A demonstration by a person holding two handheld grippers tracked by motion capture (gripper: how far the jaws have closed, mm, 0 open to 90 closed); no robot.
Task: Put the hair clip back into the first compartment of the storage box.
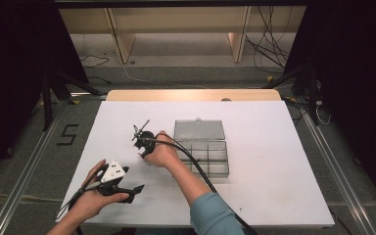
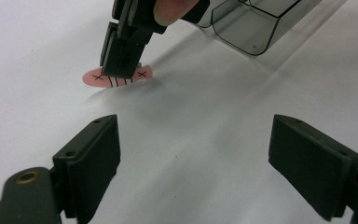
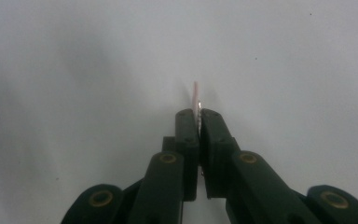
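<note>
Right gripper (image 1: 143, 143) closed on pink tag (image 2: 116, 77), its fingers (image 3: 187, 126) pinching the tag edge-on; in the left gripper view the tag is flat, pink, with black lines and two x marks, low at the desk (image 1: 274, 196) surface, whether touching it I cannot tell. The grip sits near desk centre, just left of the box (image 1: 203, 156). Box is clear plastic with compartments, lid tipped back toward the far edge; its corner shows top right in the left gripper view. Left gripper (image 1: 127, 188) near the near-left corner, held in the left hand (image 1: 90, 200), fingers (image 2: 91, 161) wide apart with nothing between them, pointing toward the tag. Right hand (image 1: 161, 154) wraps the right gripper, cable trailing back over the sleeve (image 1: 213, 215).
</note>
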